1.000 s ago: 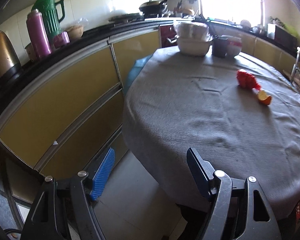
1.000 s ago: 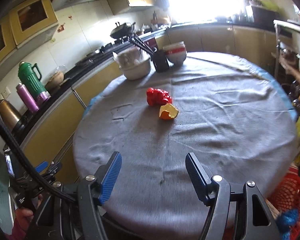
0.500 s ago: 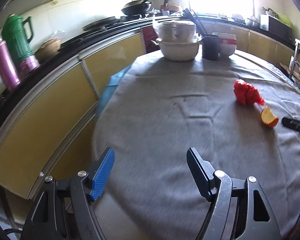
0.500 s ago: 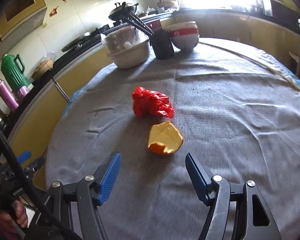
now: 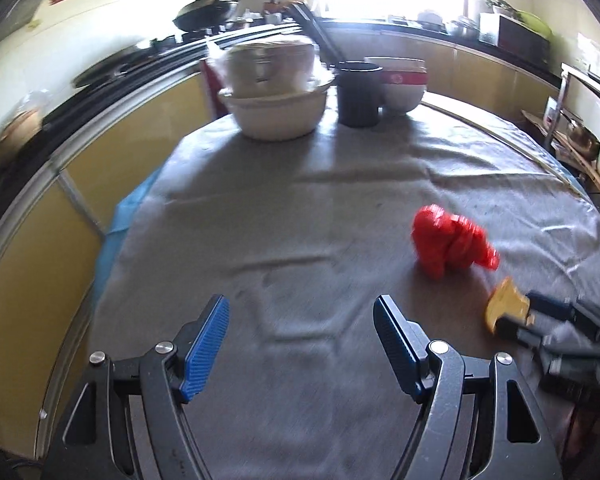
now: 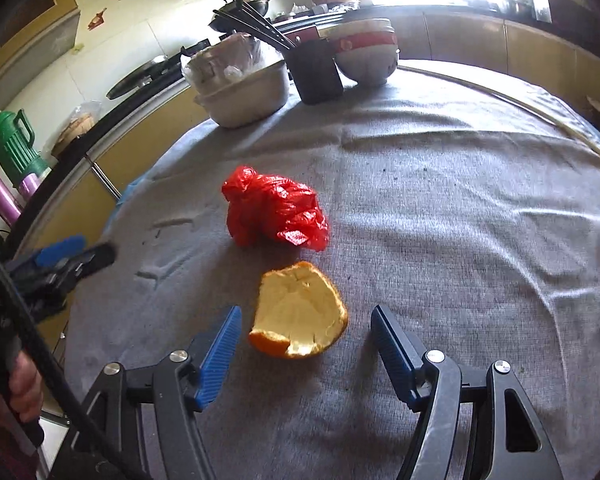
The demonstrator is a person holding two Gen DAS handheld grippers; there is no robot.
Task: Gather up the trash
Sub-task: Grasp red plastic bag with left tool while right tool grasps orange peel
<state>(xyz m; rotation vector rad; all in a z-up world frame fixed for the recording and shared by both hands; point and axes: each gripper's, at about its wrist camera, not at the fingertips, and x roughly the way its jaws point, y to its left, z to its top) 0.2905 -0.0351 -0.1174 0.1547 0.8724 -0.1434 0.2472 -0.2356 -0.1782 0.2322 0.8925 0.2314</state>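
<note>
The grey-clothed table now fills both views. The right gripper has closed in on the orange peel, which sits between its spread fingers, so a pinch looks imminent. The left gripper, also spread and empty, has advanced. Just beyond the peel lies a crumpled red plastic bag; the peel is a cupped, pale-lined shell.

One orange peel; one red bag.

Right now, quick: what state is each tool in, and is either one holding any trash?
Left tool: open, holding nothing.
Right tool: open, holding nothing; orange peel lies between its fingers, ungripped.
</note>
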